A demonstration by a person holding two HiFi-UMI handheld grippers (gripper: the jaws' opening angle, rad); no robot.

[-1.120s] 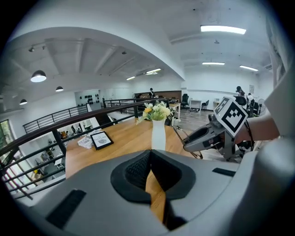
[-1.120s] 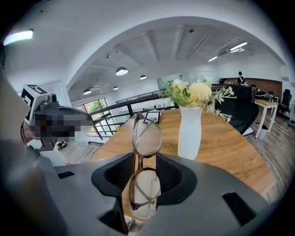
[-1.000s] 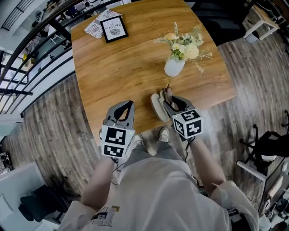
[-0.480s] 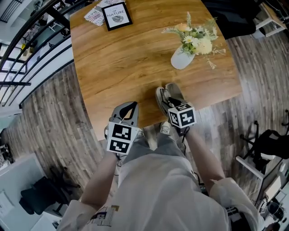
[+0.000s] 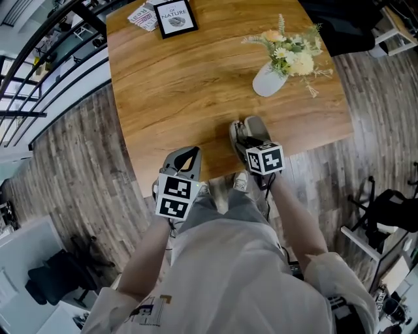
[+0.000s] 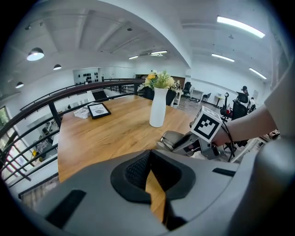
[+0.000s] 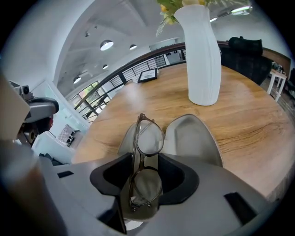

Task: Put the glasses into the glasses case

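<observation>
Wood-plank flooring (image 5: 72, 163) surrounded a wooden table (image 5: 176, 85) on which a white vase (image 5: 268, 81) of pale flowers (image 5: 292, 53) stood upright. On the person's side of the vase, near it but not touching, the grey glasses case (image 5: 255, 126) lay open on the tabletop, its two halves spread with the lining up. The right gripper (image 7: 144, 159) pointed steeply down at the case from the side away from the vase. The glasses (image 7: 148, 137) stood on edge between its jaws, one lens inside the gap and the other reaching toward the vase, over the seam and the left half of the case. Those jaws had just been opening and sat loosened about the frame rather than clamped on it. Whether the glasses already rested on the lining could not be told. The left gripper (image 6: 150, 156) hovered farther from the vase, left of the case over the table's near edge, its jaw tips pressed together with nothing between them. Well apart from the vase, to its left and farther from the person, a black-framed picture (image 5: 175, 15) lay beside some printed leaflets (image 5: 144, 14).
</observation>
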